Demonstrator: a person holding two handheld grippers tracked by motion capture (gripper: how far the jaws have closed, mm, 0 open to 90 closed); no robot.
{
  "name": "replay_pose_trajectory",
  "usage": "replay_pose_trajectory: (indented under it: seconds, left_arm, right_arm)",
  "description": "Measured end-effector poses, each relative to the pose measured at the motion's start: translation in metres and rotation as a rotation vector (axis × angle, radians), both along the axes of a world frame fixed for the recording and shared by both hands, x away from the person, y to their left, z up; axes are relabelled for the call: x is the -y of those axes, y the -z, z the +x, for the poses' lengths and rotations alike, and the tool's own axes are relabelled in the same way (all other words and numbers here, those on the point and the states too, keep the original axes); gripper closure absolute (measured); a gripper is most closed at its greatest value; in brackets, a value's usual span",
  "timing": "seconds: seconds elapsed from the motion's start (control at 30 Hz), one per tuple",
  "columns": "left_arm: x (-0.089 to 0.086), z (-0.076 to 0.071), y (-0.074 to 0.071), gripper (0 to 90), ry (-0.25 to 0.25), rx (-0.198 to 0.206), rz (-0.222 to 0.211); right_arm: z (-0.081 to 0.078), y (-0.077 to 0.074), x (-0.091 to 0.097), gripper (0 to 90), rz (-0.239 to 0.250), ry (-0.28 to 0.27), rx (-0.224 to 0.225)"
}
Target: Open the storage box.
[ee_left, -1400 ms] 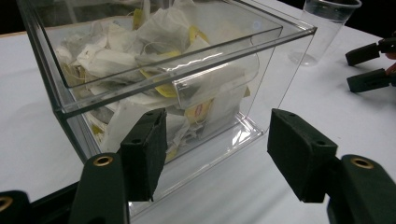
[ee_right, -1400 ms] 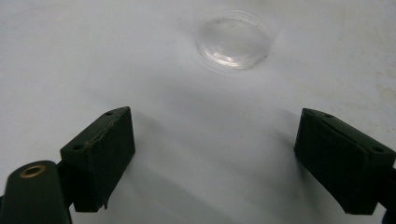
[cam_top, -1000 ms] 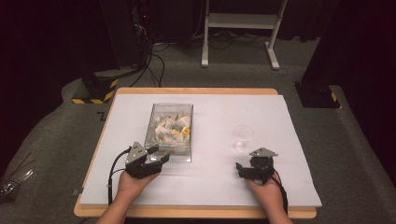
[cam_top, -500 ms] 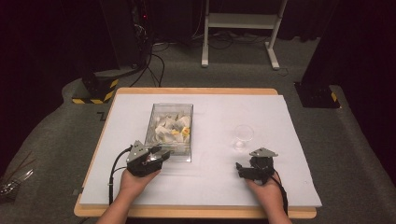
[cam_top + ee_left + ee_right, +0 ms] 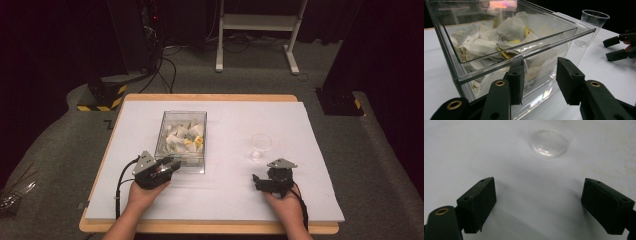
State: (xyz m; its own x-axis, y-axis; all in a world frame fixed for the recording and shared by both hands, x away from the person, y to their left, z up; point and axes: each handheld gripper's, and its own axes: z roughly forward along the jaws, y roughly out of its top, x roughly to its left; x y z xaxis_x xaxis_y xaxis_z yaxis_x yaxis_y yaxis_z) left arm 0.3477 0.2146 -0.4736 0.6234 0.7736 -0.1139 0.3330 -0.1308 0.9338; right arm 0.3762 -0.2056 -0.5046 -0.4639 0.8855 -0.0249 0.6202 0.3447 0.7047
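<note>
A clear plastic box (image 5: 162,135) holding several tea bags (image 5: 185,137) stands left of the table's middle. My left gripper (image 5: 172,165) sits at the box's near wall. In the left gripper view its jaws (image 5: 541,72) have just been closing, but a gap remains with nothing between the pads and the box wall (image 5: 449,55) just beyond them. A clear plastic cup (image 5: 261,145) stands upright to the right. My right gripper (image 5: 256,182) rests near the front edge, its jaws (image 5: 539,192) wide open over the bare table with the cup (image 5: 548,142) ahead.
A white sheet (image 5: 225,195) covers the wooden table. The right gripper (image 5: 619,47) and the cup (image 5: 594,22) appear beyond the box in the left gripper view. Stands, cables and dark floor lie behind the table.
</note>
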Motion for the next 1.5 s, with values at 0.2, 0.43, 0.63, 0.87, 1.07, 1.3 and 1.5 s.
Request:
replay_pose_trajectory:
  seconds: [0.2,0.43,0.63,0.87,1.07,1.3,1.5]
  left_arm:
    - [-0.002,0.0,0.0,63.5,0.003,-0.001,-0.016]
    - [-0.005,0.0,0.001,69.7,-0.007,-0.007,-0.027]
    - [-0.007,-0.002,0.001,72.8,-0.002,-0.003,-0.02]
    - [-0.007,-0.008,-0.001,73.4,0.008,0.003,0.004]
    - [-0.008,-0.013,-0.001,73.6,0.013,0.0,0.01]
    - [-0.008,-0.022,-0.002,73.9,0.02,-0.009,0.01]
    - [-0.009,-0.028,-0.003,75.0,0.037,-0.009,0.028]
  right_arm:
    - [0.0,0.0,0.0,13.0,0.0,-0.001,0.0]
    - [0.0,0.0,0.0,13.5,0.0,-0.003,0.004]
    - [-0.001,0.0,0.0,13.7,0.0,-0.004,0.004]
    - [-0.001,0.0,0.0,13.8,0.001,-0.005,0.005]
    - [0.0,0.0,0.0,13.8,0.001,-0.005,0.004]
    - [0.0,0.0,0.0,13.8,0.002,-0.006,0.003]
    - [0.0,0.0,0.0,13.8,0.002,-0.006,0.003]
